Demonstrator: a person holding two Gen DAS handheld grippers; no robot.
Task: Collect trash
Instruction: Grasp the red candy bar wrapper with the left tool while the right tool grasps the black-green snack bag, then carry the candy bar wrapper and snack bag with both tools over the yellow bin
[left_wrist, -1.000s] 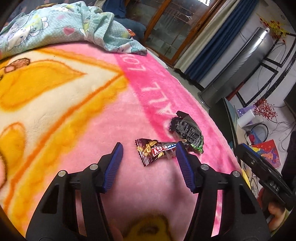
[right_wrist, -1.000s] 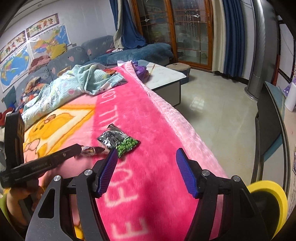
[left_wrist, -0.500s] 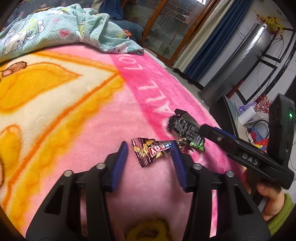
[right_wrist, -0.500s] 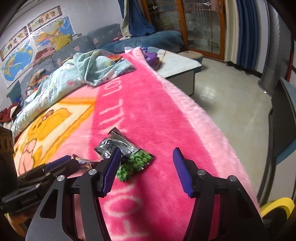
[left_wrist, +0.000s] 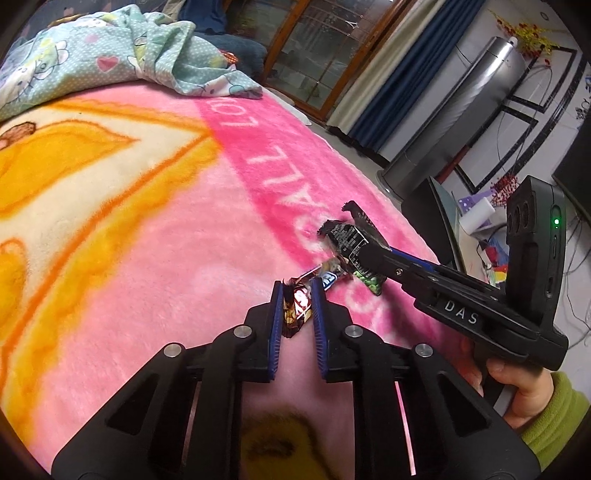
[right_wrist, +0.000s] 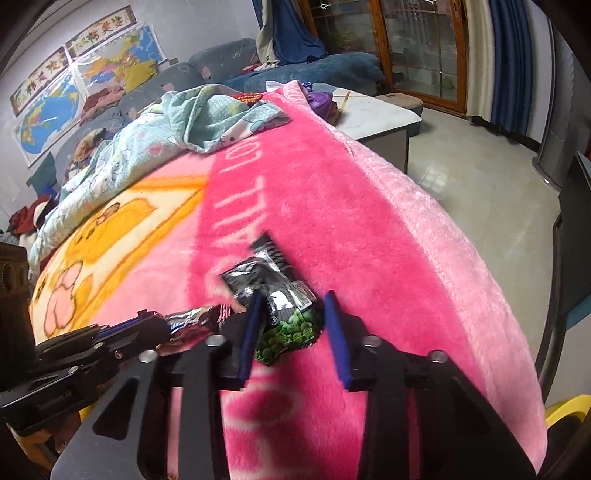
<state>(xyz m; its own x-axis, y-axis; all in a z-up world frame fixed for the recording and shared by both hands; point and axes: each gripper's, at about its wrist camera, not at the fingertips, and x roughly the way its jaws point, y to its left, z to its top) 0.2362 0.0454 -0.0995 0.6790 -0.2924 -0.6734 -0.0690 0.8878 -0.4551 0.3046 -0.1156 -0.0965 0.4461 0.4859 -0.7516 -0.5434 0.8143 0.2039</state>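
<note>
1. Candy wrapper (left_wrist: 297, 308), brown w/ red logo, crumpled: my left gripper (left_wrist: 298, 291) is clamped on it, just above the pink blanket (left_wrist: 166, 240).
2. Pea packet (right_wrist: 280, 306), black foil w/ green peas, lies on blanket btwn my right gripper (right_wrist: 293, 314) fingers, jaws apart, not pinching it.

Left hand-held gripper (left_wrist: 297, 291) nearly closed; right hand-held gripper (right_wrist: 293, 308) partly spread.

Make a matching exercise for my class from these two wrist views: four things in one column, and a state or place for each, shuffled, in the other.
Things:
1. left gripper
2. right gripper
3. patterned quilt
4. pink blanket

States or places:
A. bunched at the far end of the bed
B. jaws apart on either side of the pea packet
C. spread under both wrappers
D. clamped on the candy wrapper

Pairs: 1-D, 2-B, 3-A, 4-C
</note>
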